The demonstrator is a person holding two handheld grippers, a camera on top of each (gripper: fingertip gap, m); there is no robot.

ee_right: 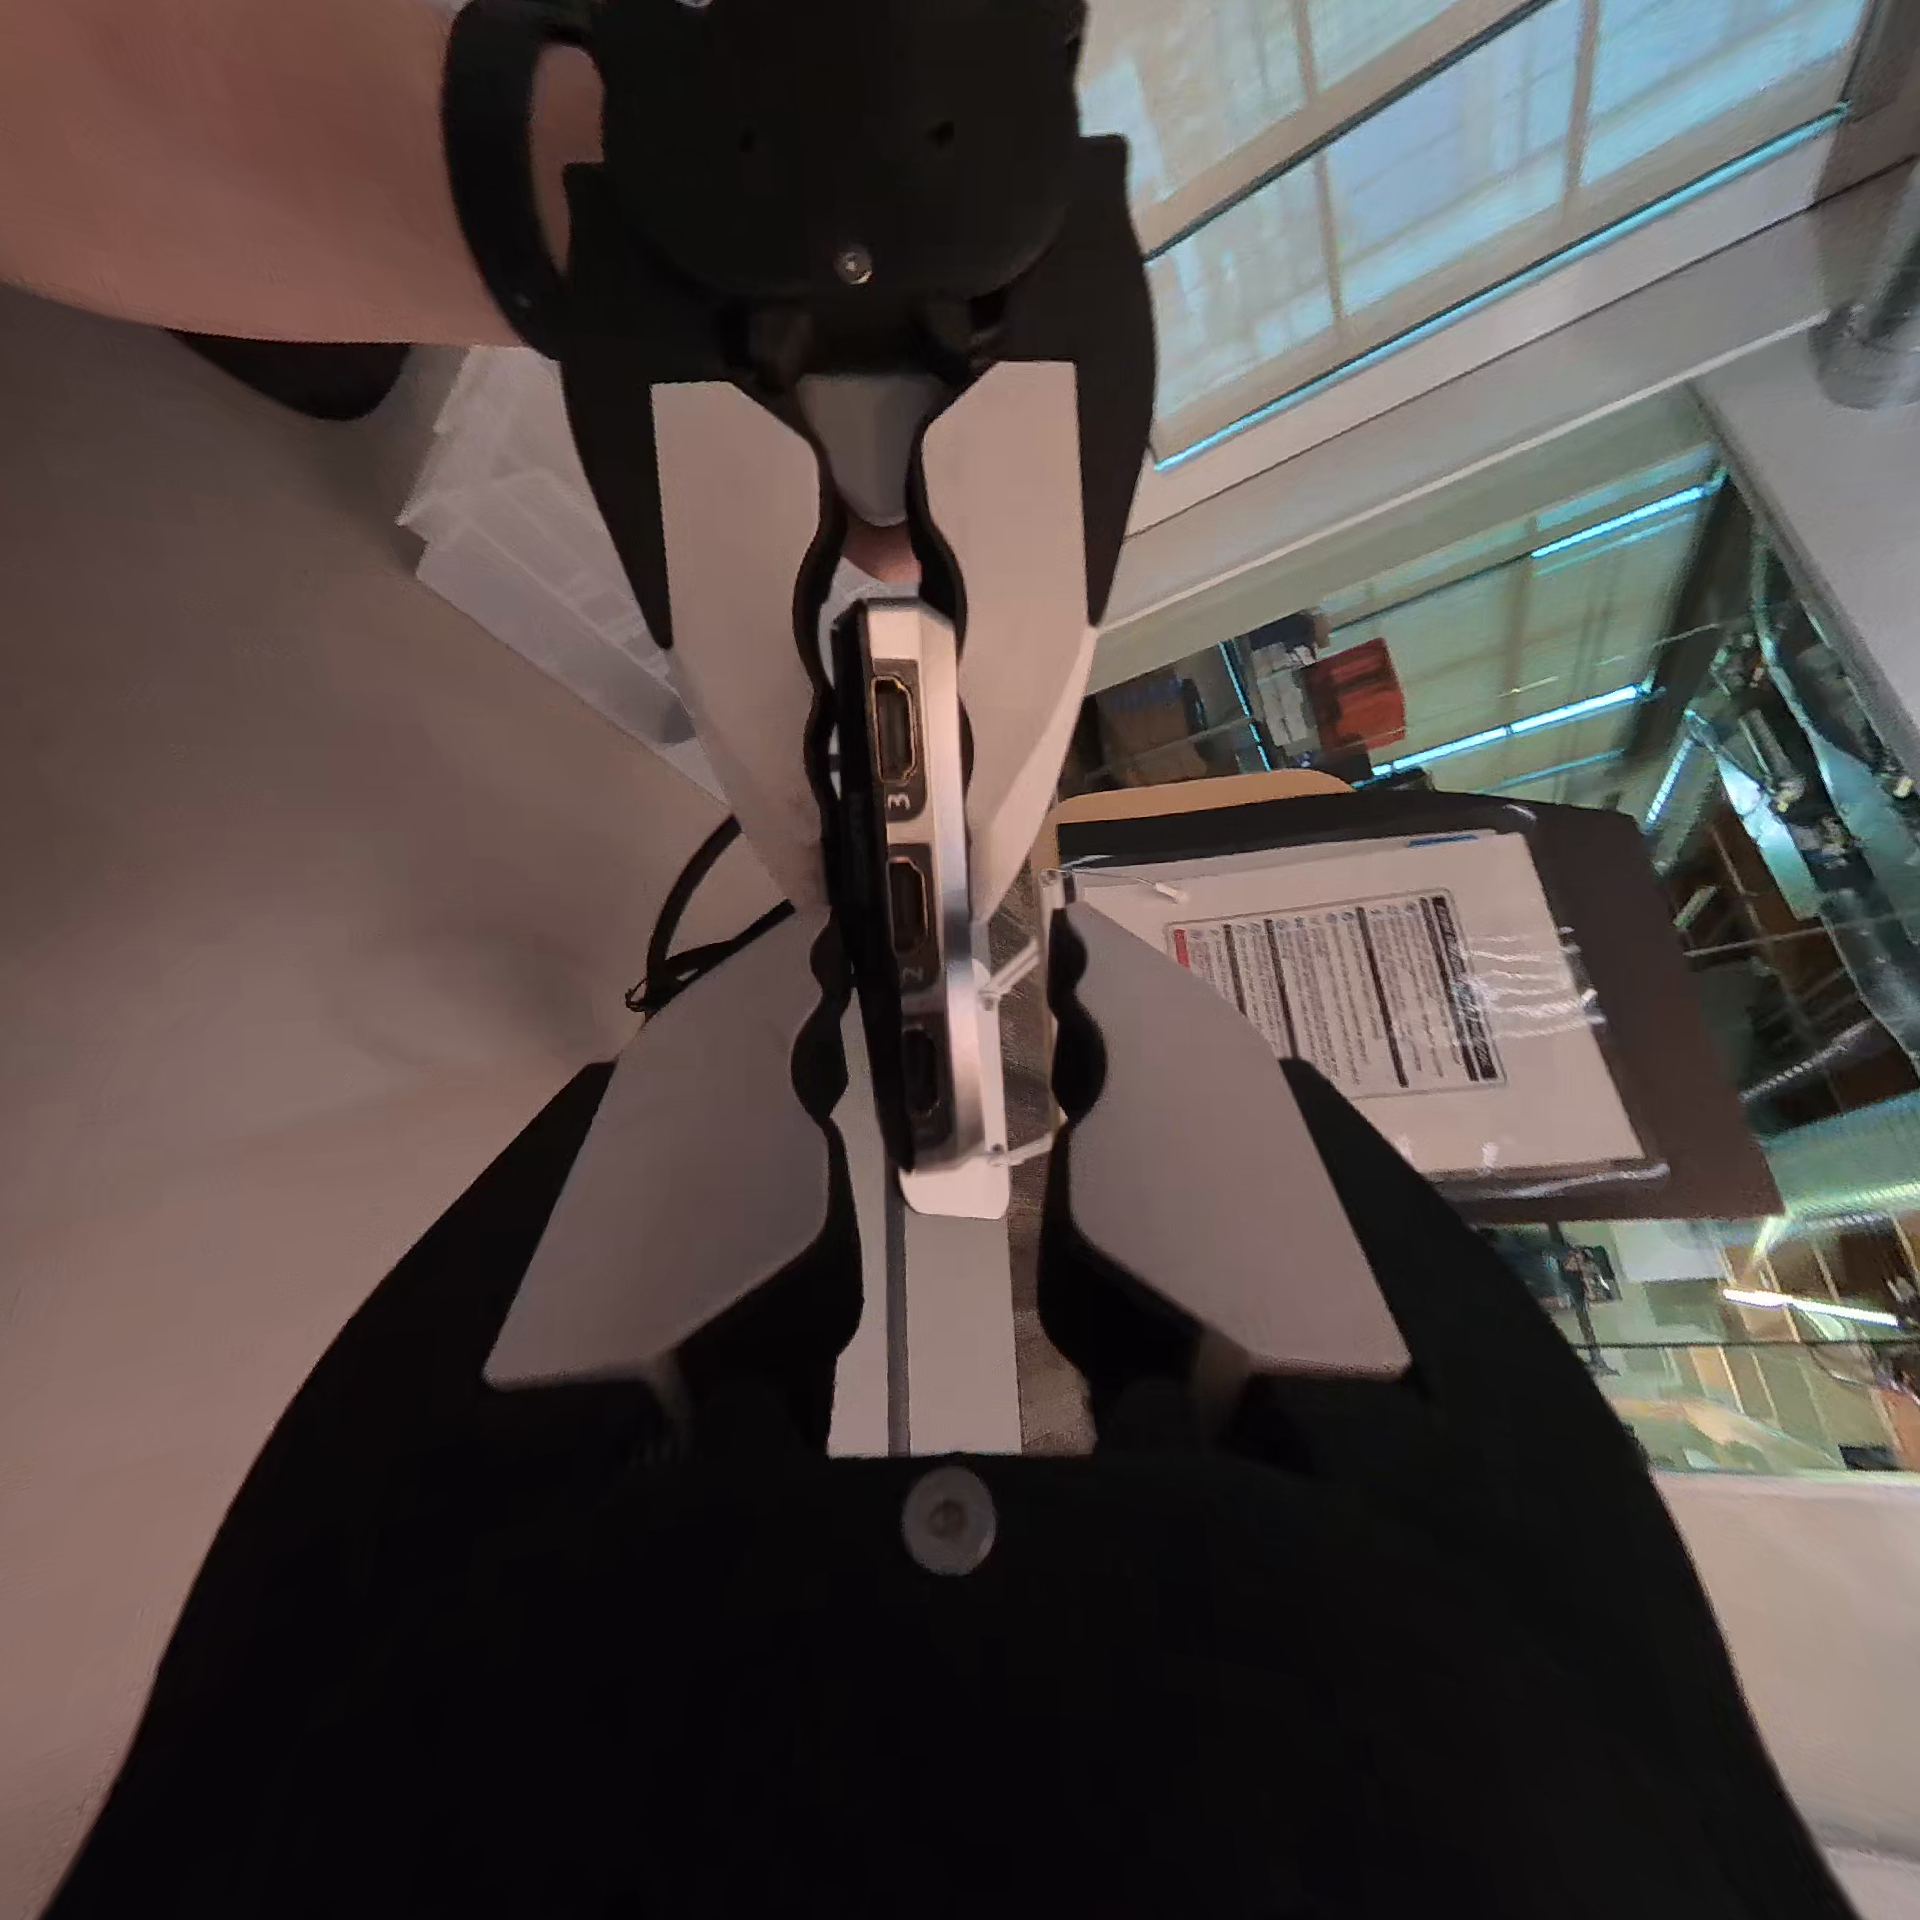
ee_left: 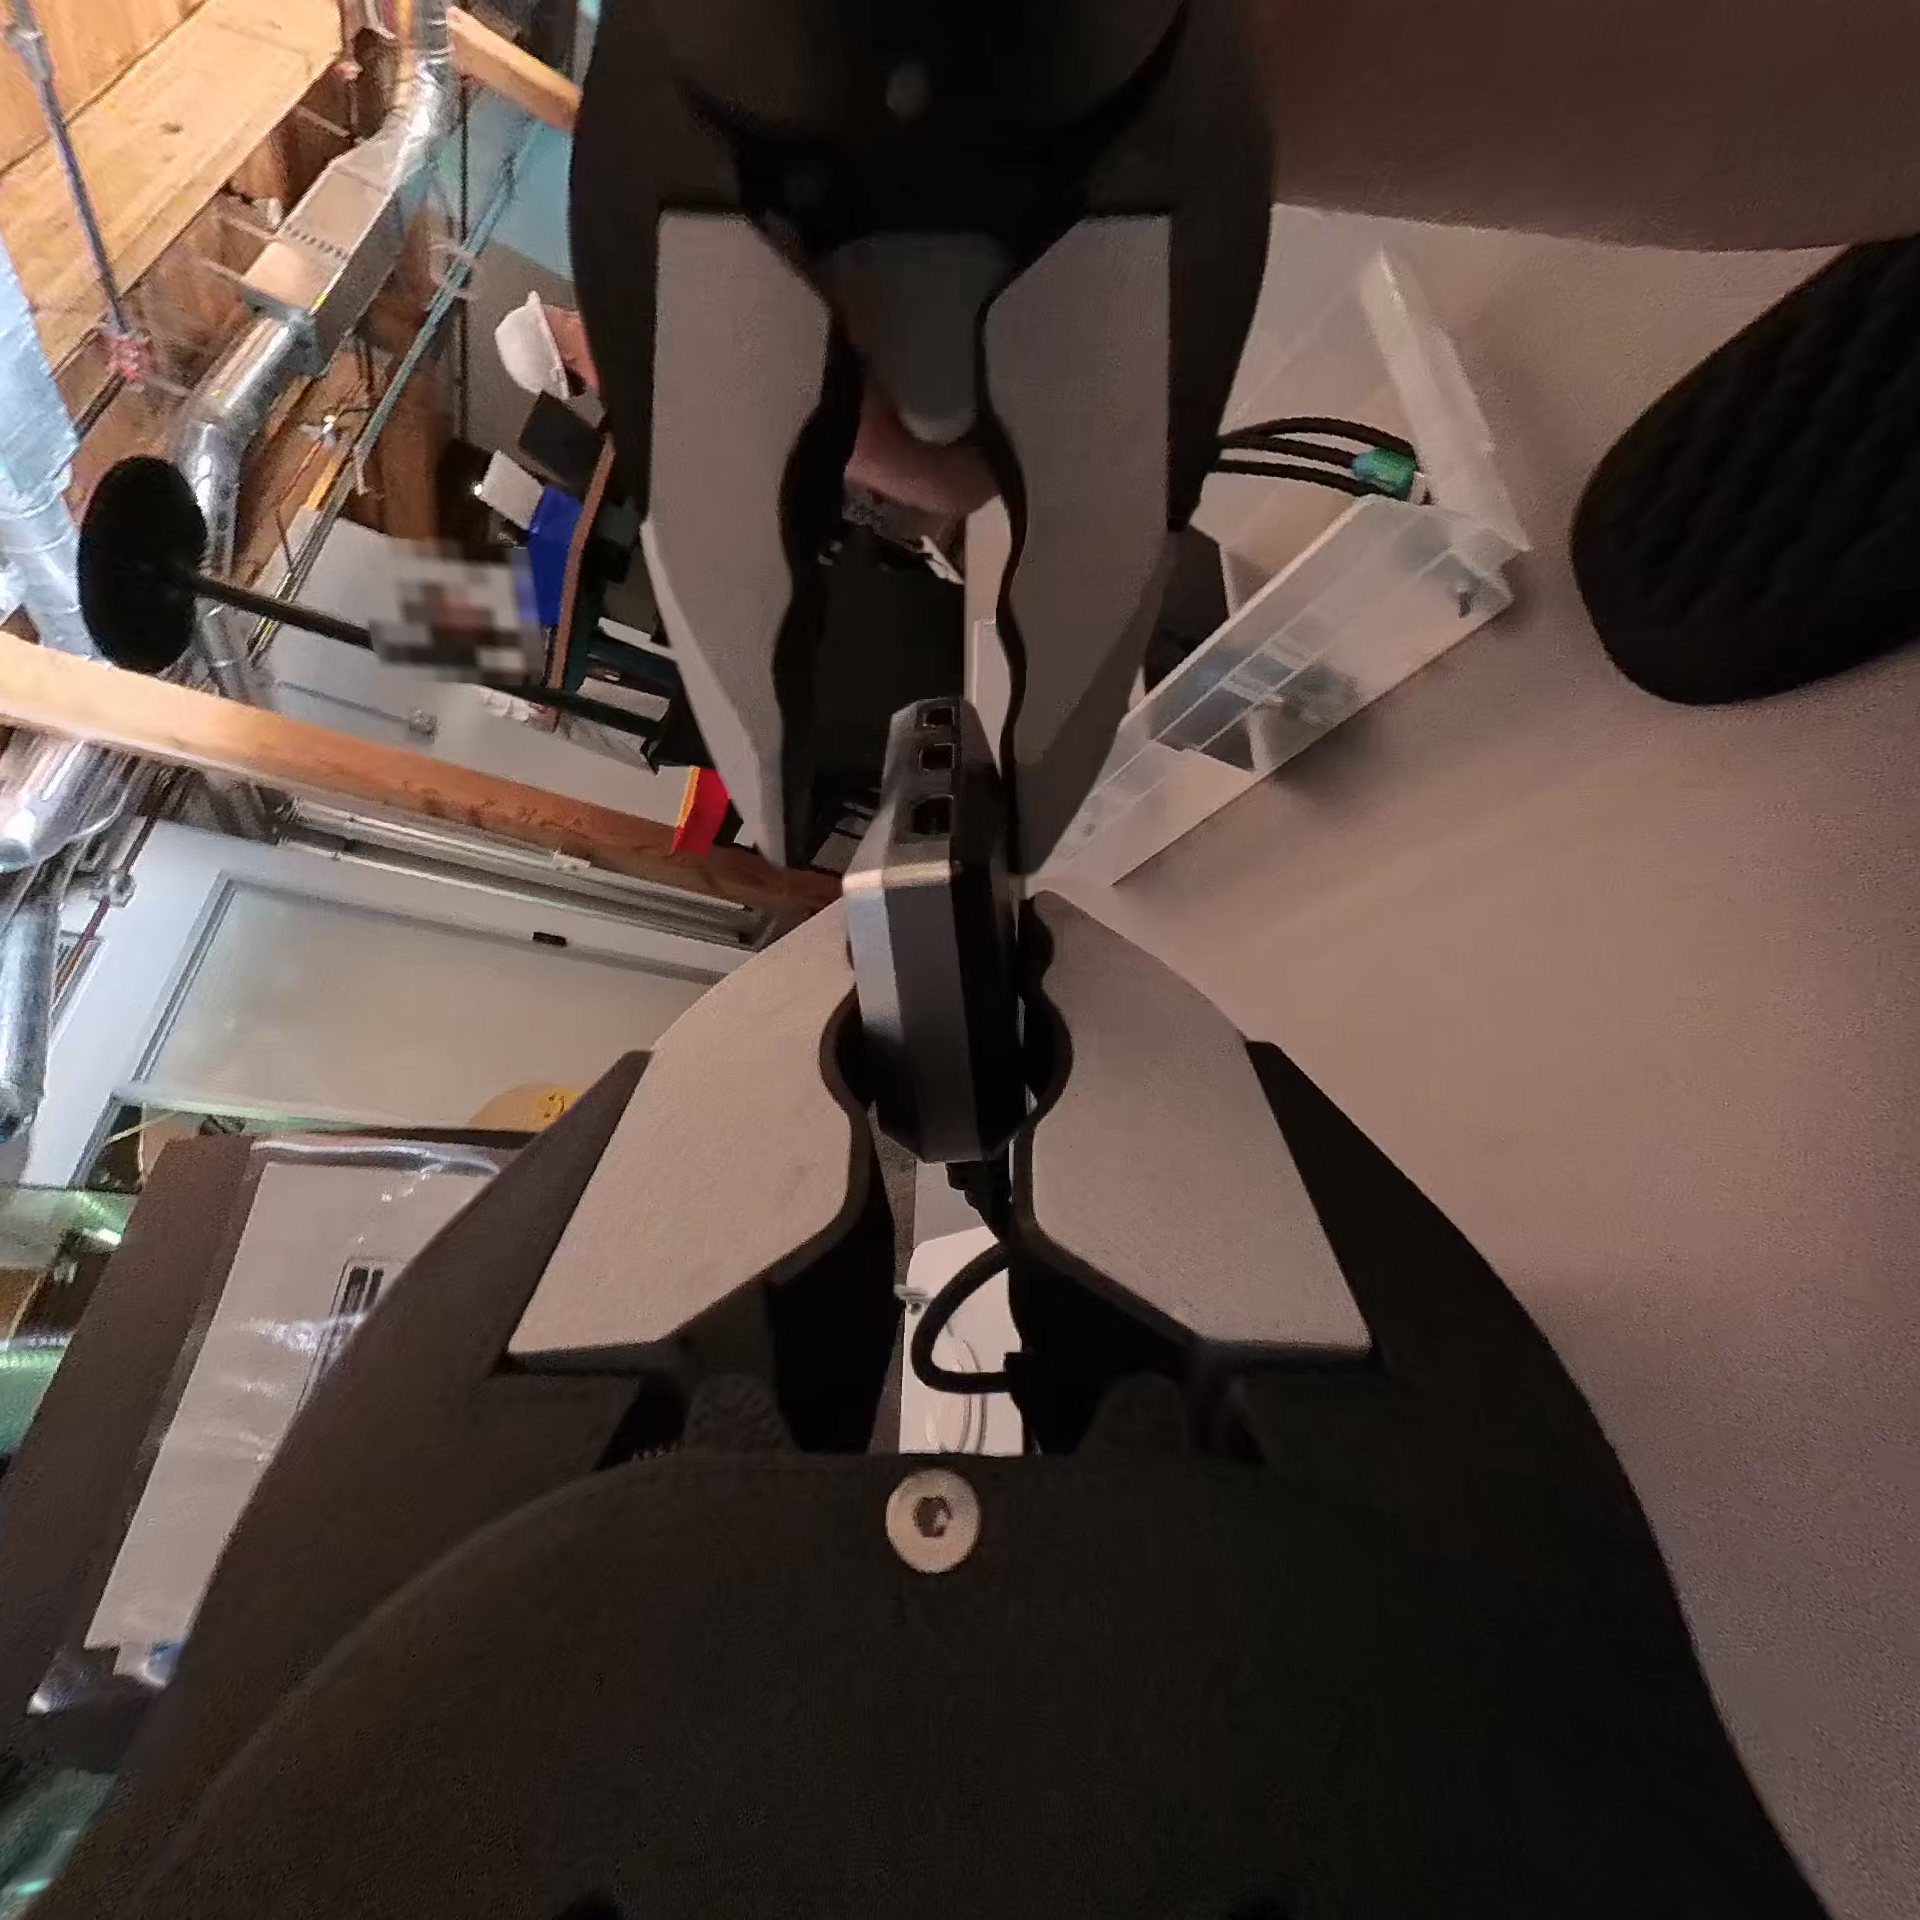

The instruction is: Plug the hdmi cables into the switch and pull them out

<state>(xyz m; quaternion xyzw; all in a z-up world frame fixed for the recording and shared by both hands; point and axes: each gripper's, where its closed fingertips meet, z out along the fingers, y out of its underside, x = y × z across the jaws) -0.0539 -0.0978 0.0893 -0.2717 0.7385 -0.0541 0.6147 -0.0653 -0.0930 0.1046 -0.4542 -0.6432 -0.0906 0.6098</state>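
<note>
The HDMI switch (ee_left: 914, 966), a flat silver and black box, is held on edge above the table. My left gripper (ee_left: 935, 914) is shut on its rear half. A thin black lead (ee_left: 961, 1340) hangs from that end. In the right wrist view the switch (ee_right: 961, 935) shows three ports in a row, all with nothing in them. My right gripper (ee_right: 951, 920) is open, one finger on each side of the switch's port end, with a gap on its right side. It faces the left gripper (ee_right: 894, 904). Black cables with green ends (ee_left: 1377, 478) lie in a clear box.
The clear plastic organiser box (ee_left: 1299, 644) stands open on the pale table (ee_left: 1558, 1039) at the back right. A black ribbed pad (ee_left: 1766, 468) lies beyond it. A dark board with a printed sheet (ee_right: 1351, 987) stands off the table's edge.
</note>
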